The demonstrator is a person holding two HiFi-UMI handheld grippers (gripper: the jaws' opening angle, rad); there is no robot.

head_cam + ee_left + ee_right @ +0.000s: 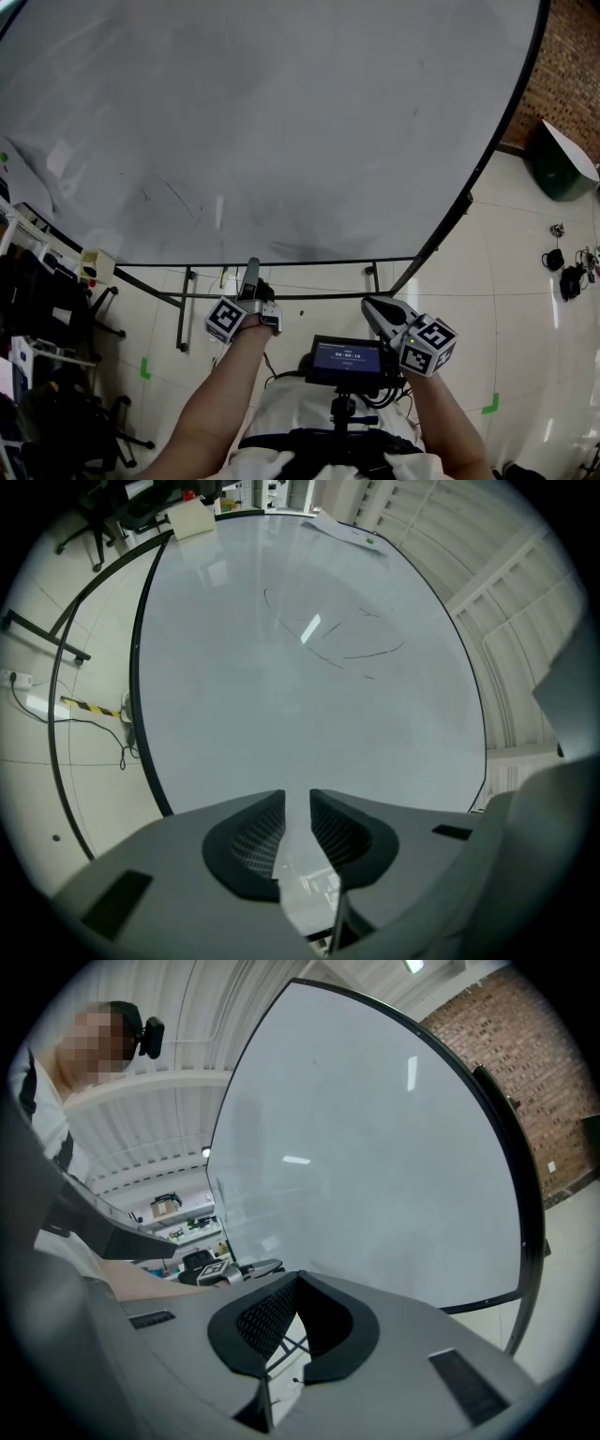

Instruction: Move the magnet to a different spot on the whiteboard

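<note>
Left claw point(251, 266), head view: pointing up-picture at the whiteboard's point(281, 122) lower edge, forearm straight behind it. Right claw point(368, 306) sits just beside it, angled in toward the left one. I see no magnet anywhere on the whiteboard from here.

Left gripper view point(297, 797): jaws a narrow slit apart, nothing in the slit, bare whiteboard point(309, 714) dead ahead. The only candidate is a small green spot point(371, 542) on a sheet point(342, 529) at the far edge, well apart from the tips. It's too small for me to call it the magnet, so there's no long axis to read.

Right gripper view point(298, 1277): tips together, empty. The whiteboard point(375, 1147) runs off at a slant, no magnet showing on it.

My read: the left hand is squared up for a reach and the right isn't. I can't tell which hand is nearer to the magnet.
</note>
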